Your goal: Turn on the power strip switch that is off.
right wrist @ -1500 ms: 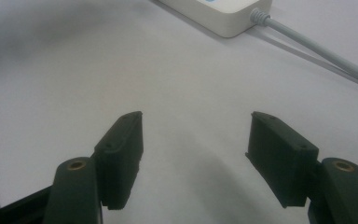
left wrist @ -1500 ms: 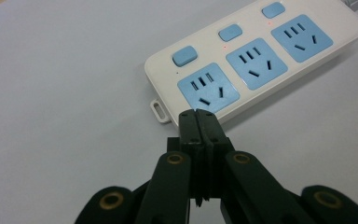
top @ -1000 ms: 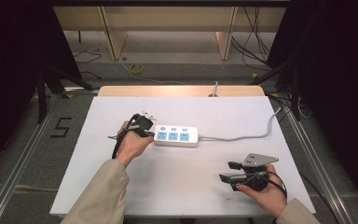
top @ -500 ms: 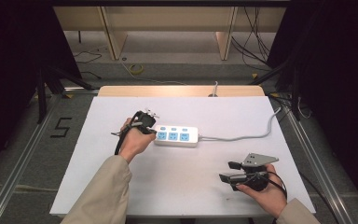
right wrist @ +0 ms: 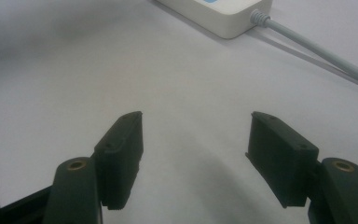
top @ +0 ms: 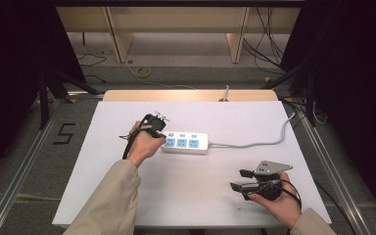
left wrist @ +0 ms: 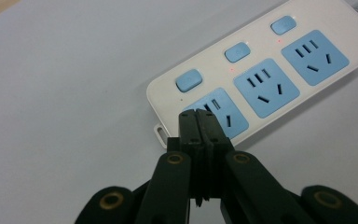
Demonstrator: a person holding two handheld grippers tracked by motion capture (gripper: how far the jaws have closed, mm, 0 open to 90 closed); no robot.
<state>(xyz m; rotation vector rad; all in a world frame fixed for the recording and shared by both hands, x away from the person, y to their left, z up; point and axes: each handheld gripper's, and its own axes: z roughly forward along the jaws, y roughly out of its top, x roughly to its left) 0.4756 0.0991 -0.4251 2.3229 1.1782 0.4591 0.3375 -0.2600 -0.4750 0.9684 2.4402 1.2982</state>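
A white power strip (top: 186, 142) with three blue sockets and three blue switches lies across the middle of the white table. In the left gripper view the power strip (left wrist: 261, 79) shows small red lights beside two switches. My left gripper (top: 162, 137) is shut with nothing in it. Its tips (left wrist: 196, 114) hover over the strip's left-end socket. My right gripper (top: 237, 179) rests near the front right of the table, well short of the strip. It is open (right wrist: 196, 116) with bare table between its fingers. The strip's far end (right wrist: 219, 11) lies beyond it.
A grey cable (top: 254, 144) runs from the strip's right end and curves off the table's right edge (top: 293, 117); the cable (right wrist: 317, 51) also crosses the right gripper view. A wooden strip (top: 191, 95) borders the back of the table. Metal rails (top: 19, 166) flank both sides.
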